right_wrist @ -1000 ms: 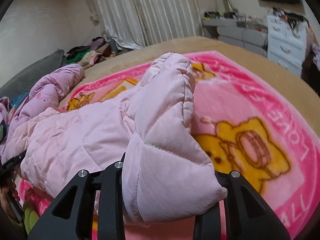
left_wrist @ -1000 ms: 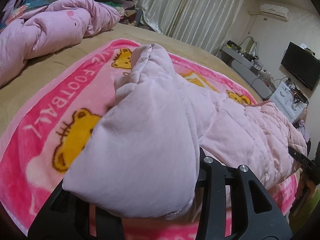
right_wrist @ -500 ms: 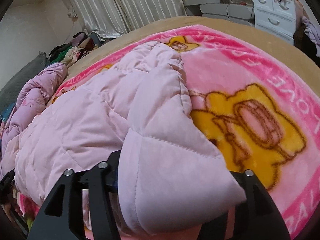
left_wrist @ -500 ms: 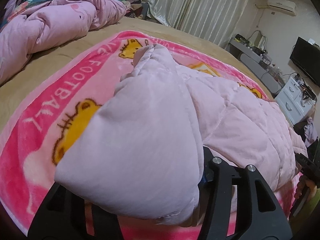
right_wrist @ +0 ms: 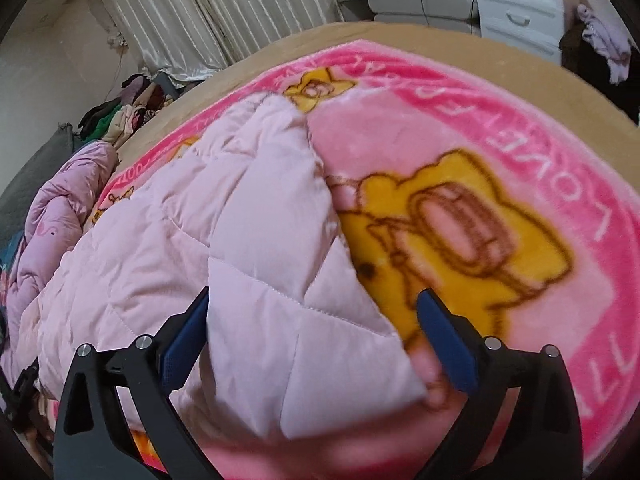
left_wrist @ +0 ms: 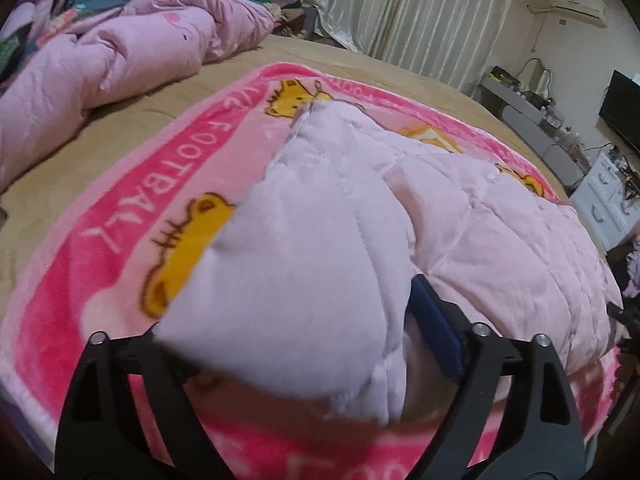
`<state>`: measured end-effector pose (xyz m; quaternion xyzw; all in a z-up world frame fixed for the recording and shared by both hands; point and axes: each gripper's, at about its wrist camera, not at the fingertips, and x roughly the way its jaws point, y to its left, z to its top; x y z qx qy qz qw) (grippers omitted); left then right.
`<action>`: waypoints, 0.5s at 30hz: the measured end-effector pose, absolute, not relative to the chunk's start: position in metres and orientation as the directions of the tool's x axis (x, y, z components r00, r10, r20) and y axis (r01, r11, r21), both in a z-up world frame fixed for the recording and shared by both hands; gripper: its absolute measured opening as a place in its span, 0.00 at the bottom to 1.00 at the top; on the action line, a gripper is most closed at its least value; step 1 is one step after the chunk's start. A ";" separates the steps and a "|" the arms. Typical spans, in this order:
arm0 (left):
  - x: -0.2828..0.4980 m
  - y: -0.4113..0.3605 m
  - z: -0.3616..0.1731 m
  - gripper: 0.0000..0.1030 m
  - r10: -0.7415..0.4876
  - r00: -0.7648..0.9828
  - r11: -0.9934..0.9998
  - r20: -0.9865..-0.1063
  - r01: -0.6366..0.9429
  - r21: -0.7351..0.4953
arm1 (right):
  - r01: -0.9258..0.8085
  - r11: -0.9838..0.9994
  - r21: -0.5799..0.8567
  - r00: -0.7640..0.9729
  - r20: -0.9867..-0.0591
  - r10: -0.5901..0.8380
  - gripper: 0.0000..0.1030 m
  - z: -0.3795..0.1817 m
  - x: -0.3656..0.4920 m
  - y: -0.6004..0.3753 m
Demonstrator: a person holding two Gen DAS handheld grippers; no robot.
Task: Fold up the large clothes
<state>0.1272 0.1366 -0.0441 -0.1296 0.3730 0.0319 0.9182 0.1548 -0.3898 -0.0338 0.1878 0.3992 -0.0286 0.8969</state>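
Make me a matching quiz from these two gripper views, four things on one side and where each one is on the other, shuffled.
Things:
1. quilted pink coat
2. cartoon blanket
3. crumpled pink duvet
4. white drawers

Places:
A. spread over the tan bed
B. against the wall beyond the bed
C. lying on the blanket
D. bunched at the bed's far edge

Pairs: 1-C, 2-A, 3-D, 4-B

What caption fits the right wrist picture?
Right tool opening over a pink jacket corner on the blanket.
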 end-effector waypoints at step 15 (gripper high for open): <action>0.057 0.113 0.029 0.91 0.025 0.812 0.982 -0.583 -0.129 -0.138 | 0.033 0.969 0.244 0.845 -0.525 0.104 0.96 0.049 0.088 -0.342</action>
